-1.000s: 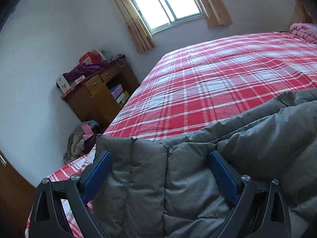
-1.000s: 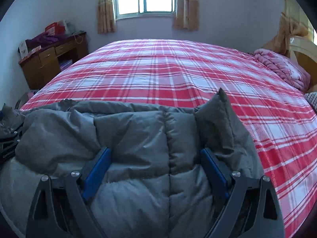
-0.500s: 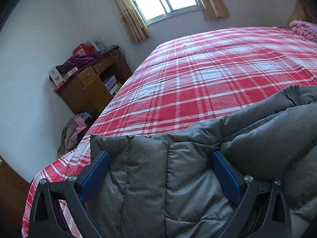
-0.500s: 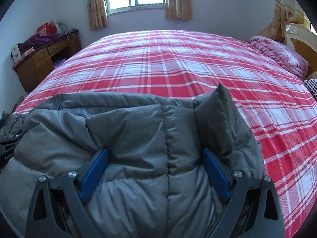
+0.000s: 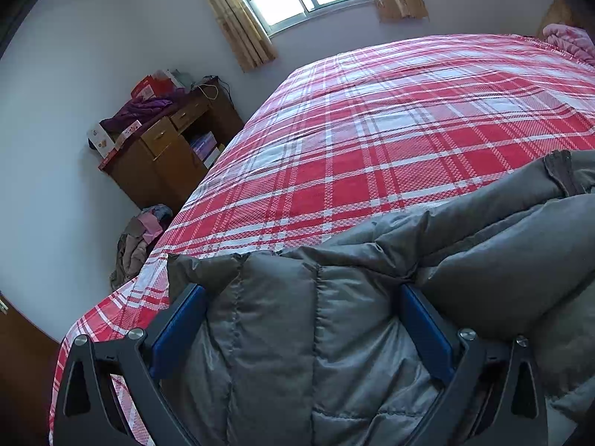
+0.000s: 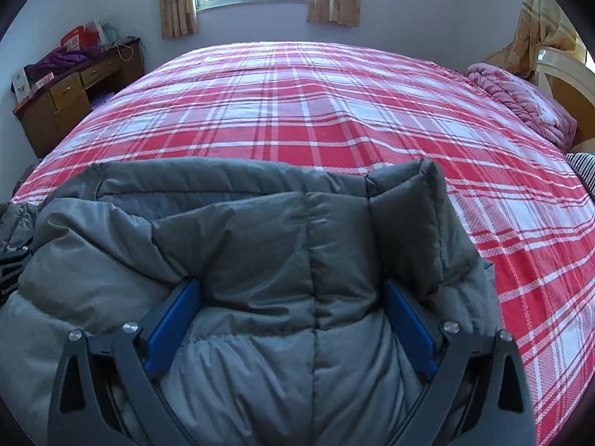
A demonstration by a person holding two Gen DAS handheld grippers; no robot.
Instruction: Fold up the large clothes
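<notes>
Between both wide-spread claws sits the grey puffer jacket [image 6: 260,245], bunched on the plaid bed [image 6: 297,111], right gripper [image 6: 290,319] opening, left gripper [image 5: 301,319] wide too, so the fold looks roughly made, tidying probably left.

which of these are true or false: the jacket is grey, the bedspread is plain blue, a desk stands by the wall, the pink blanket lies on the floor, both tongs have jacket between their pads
1. The jacket is grey: true.
2. The bedspread is plain blue: false, it is red and white plaid.
3. A desk stands by the wall: true.
4. The pink blanket lies on the floor: false, it lies on the bed.
5. Both the left tongs and right tongs have jacket between their pads: true.
</notes>
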